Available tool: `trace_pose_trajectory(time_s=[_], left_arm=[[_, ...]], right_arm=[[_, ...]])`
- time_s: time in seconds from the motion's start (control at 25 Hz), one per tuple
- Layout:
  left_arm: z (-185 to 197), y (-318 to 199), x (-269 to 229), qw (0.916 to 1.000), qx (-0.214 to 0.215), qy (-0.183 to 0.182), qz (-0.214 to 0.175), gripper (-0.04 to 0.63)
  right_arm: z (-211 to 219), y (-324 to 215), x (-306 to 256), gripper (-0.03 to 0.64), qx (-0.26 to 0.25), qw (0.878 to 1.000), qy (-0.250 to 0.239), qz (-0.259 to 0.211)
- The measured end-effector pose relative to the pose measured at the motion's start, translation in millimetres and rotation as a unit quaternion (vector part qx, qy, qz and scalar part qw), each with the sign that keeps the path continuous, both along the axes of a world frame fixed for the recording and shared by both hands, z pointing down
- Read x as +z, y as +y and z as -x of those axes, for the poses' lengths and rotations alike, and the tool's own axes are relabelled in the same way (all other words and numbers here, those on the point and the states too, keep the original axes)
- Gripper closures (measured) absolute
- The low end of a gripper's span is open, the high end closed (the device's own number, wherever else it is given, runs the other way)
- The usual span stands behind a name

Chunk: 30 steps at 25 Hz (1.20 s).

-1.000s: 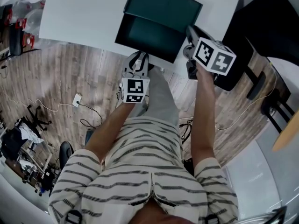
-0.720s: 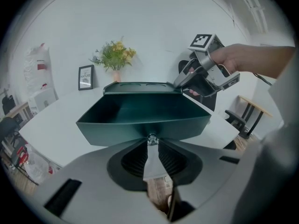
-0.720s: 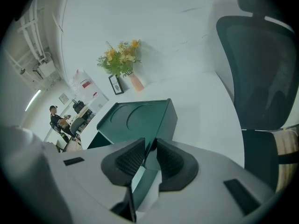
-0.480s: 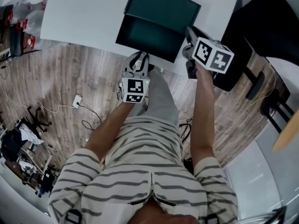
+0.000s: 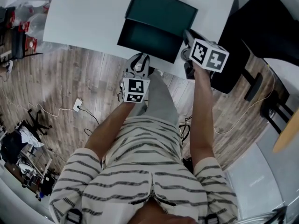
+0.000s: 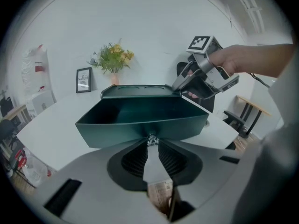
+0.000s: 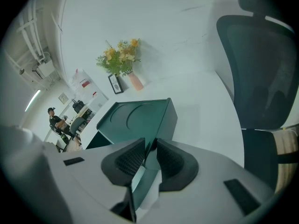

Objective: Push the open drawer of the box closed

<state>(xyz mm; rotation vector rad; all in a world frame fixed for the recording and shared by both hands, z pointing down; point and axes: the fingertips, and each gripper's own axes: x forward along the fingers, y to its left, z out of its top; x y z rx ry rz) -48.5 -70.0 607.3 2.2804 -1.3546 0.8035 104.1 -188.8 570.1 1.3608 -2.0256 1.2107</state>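
Black ribbed pads (image 6: 134,160) of the left gripper (image 6: 150,147) stand nearly together, their tips nipping the small metal knob (image 6: 151,139) on the front of the dark green drawer (image 6: 117,125). The drawer juts open from the box (image 5: 161,8) toward the person. The right gripper (image 7: 150,146) has narrow jaws too, closed, as far as I can judge, on the box's near right corner, just where the drawer slides in. That is the main risk: a push could run the drawer front into those tips and stop it short. If that grip loosens, the box may skid away across the smooth white table (image 5: 84,17). A push off the knob's line could skew and jam the drawer.
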Motion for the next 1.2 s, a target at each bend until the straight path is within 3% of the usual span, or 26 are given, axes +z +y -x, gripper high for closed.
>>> trace_pose_trajectory(time_s=[1.2], left_arm=[[-8.3, -20.7, 2.4, 0.9994, 0.032, 0.004, 0.014, 0.523]], right_arm=[[-0.8, -1.6, -0.7, 0.535, 0.009, 1.0, 0.015, -0.002]])
